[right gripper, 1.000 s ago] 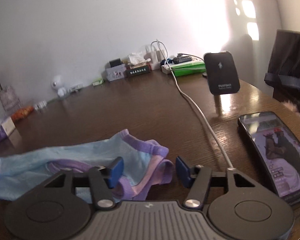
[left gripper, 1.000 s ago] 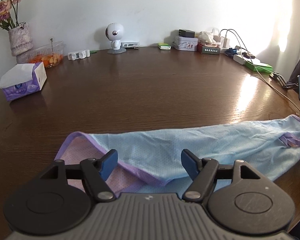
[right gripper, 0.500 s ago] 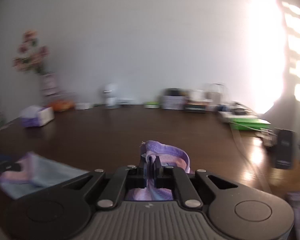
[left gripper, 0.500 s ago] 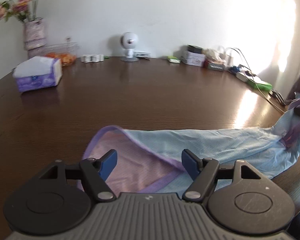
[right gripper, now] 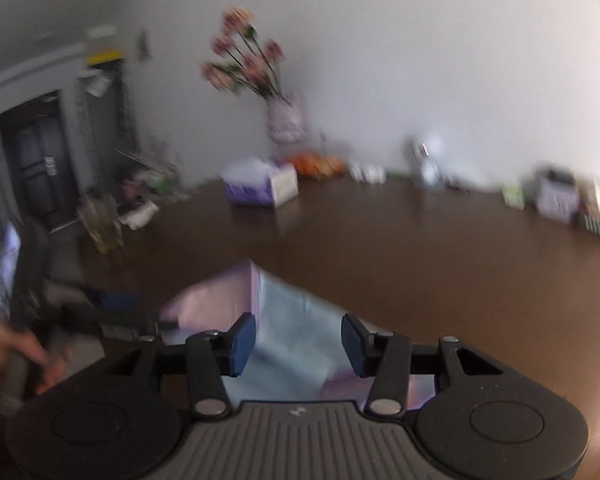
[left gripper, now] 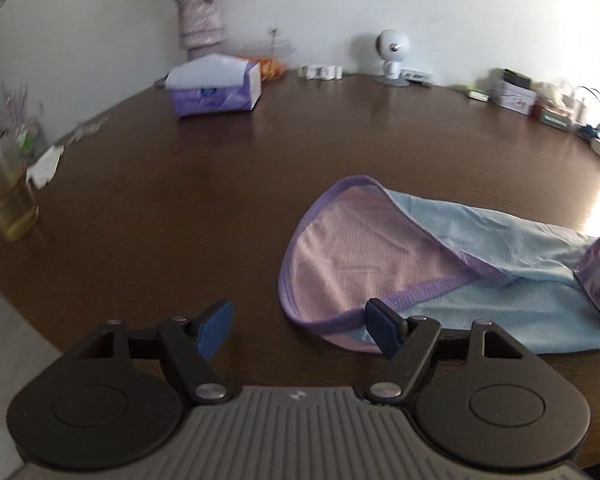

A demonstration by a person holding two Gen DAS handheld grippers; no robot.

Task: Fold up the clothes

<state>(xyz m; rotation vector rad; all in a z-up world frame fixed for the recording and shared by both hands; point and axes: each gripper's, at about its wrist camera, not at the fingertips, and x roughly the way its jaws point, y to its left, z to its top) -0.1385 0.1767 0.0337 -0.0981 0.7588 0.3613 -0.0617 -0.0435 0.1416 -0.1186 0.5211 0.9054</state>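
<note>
Lying on the desk (left gripper: 260,168) just ahead of both hand-held grippers — left (left gripper: 296,326) and right (right gripper: 298,340), jaws apart, empty — the blue-and-pink garment (left gripper: 440,264) seems mid-fold, its patterned end doubled over; another fold likely needs an edge pinched.

The garment (left gripper: 452,264) is showing pale blue mesh outside, pink mesh inside, with a purple band running along its edges; its far end is showing a swirled purple and pink pattern; the table (left gripper: 260,168) is gleaming dark brown; the tissue box (left gripper: 216,90) is showing purple and white sides, with white tissue on top; the flowers (right gripper: 244,64) are showing dusty pink above green stems; the left gripper (left gripper: 296,322) and right gripper (right gripper: 298,342) are both wearing blue fingertip pads on black arms over ribbed grey bodies.
</note>
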